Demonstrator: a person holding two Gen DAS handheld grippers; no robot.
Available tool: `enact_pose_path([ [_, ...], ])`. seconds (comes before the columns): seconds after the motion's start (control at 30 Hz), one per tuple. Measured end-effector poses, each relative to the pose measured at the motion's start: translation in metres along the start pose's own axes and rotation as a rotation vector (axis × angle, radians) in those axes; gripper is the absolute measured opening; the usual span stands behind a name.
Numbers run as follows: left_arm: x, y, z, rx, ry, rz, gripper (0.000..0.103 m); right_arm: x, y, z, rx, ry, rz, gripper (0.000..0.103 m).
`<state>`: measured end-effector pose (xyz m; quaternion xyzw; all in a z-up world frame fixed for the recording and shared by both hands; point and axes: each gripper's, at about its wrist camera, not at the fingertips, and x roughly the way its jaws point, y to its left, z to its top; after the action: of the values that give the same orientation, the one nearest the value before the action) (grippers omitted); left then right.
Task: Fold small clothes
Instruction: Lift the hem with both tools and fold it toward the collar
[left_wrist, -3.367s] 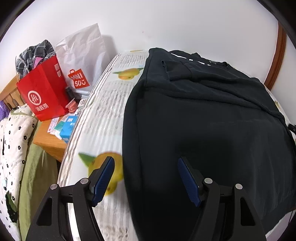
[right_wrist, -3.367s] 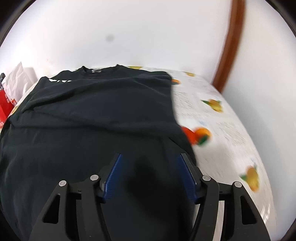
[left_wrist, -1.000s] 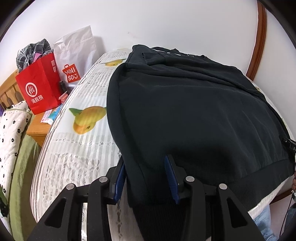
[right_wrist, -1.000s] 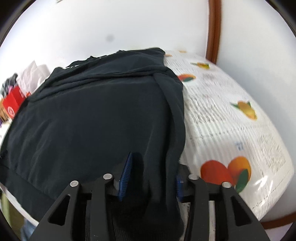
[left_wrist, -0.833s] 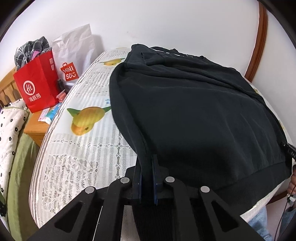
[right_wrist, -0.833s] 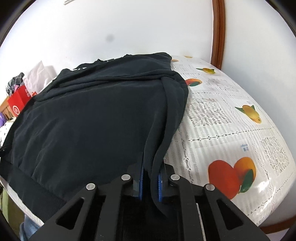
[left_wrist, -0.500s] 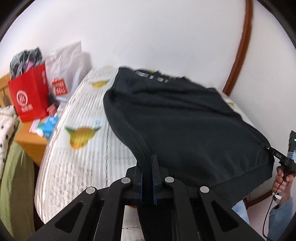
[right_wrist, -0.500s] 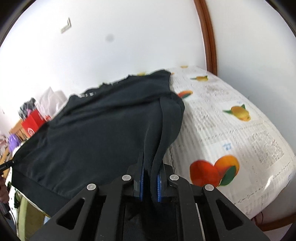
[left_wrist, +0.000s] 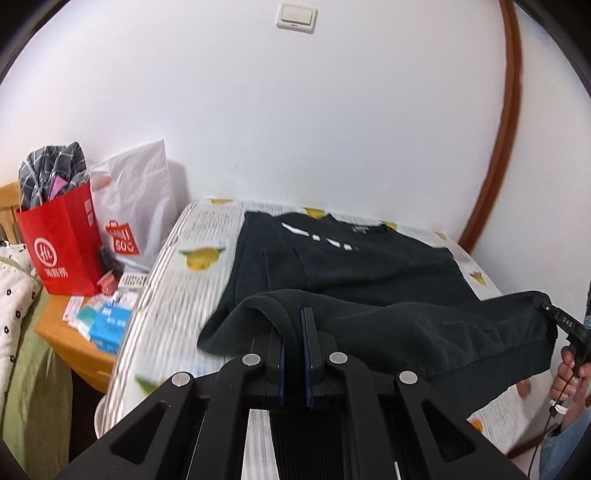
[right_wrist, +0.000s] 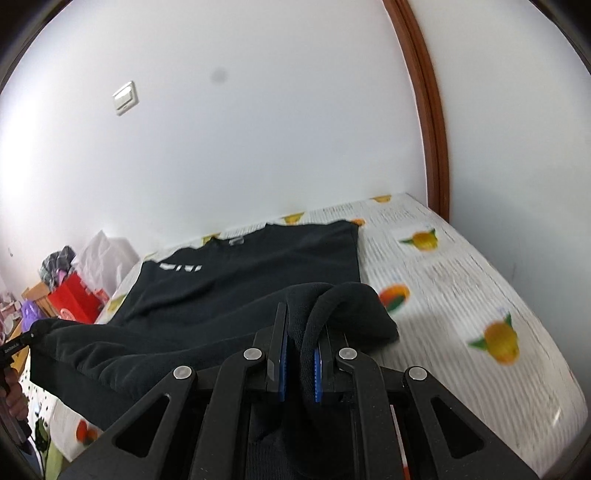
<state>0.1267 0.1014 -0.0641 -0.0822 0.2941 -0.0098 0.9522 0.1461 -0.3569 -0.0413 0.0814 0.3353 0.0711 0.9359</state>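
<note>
The black sweatshirt (left_wrist: 369, 273) lies on the bed (left_wrist: 177, 258), collar toward the far edge by the wall, its near hem lifted clear of the fruit-print bedcover (right_wrist: 461, 280).

Left gripper (left_wrist: 293, 332): fingers pressed together, pinching the hem at the garment's left corner. Fabric loops over the left finger and hangs down between the pads.

Right gripper (right_wrist: 299, 347): fingers pressed together, pinching a rolled ridge of hem at the right corner. The raised hem spans between the 2 grippers above the flat chest section.

Left wrist view only: a red paper bag (left_wrist: 62, 243) holding plaid cloth and a white plastic bag (left_wrist: 136, 206) standing beside the bed's left edge, small packets on a wooden side table (left_wrist: 74, 336), a wall switch (left_wrist: 296, 14) seen square-on, and at the right border a person's hand (left_wrist: 569, 373) gripping the other tool's handle.

Right wrist view only: the bed's right edge and far right corner, with uncovered bedcover between garment and brown door trim (right_wrist: 428, 110). The bags appear small and blurred at far left.
</note>
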Motion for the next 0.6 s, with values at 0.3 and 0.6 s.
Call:
enact_pose_path([
  [0.3, 0.080, -0.004, 0.047, -0.017, 0.052, 0.068, 0.007, 0.091, -0.002, 0.046, 0.057, 0.069, -0.005, 0.010],
  [0.6, 0.157, 0.007, 0.044, 0.010, 0.172, 0.149, 0.007, 0.182, -0.006, 0.048, 0.050, 0.187, -0.056, 0.011],
])
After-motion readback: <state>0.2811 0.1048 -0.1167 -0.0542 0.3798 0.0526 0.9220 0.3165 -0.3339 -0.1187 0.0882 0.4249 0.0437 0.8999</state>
